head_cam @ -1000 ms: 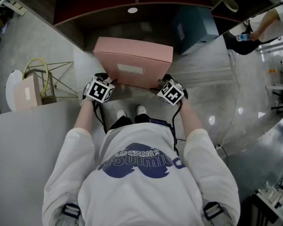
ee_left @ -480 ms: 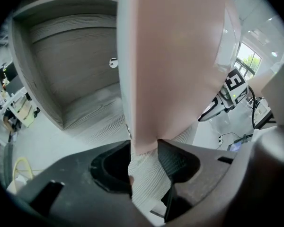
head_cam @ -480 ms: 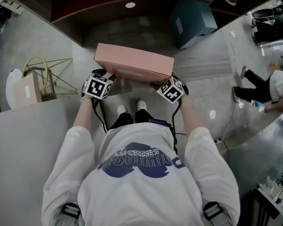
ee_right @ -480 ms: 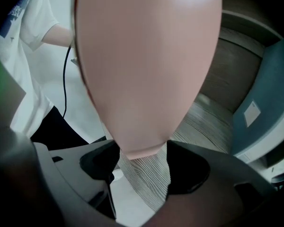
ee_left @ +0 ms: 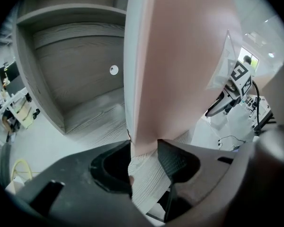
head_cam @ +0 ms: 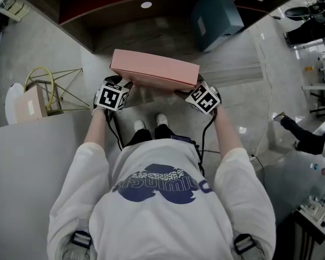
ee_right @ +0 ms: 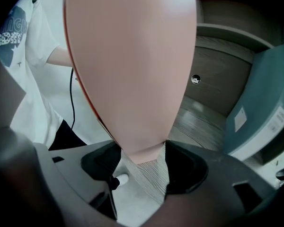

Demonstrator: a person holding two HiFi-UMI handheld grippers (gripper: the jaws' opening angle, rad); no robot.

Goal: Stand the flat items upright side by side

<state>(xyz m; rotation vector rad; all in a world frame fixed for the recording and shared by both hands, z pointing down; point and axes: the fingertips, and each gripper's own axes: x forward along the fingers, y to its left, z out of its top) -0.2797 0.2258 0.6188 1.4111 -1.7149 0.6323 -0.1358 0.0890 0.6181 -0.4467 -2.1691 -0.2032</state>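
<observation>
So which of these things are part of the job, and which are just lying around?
In the job: pink flat cardboard box, held by the left tool and the right tool, whose jaws just closed further on it; upright teal flat box in the grey wooden shelf, probably.
Just lying about: small beige cardboard box; yellow hoop on a wire stand.
</observation>
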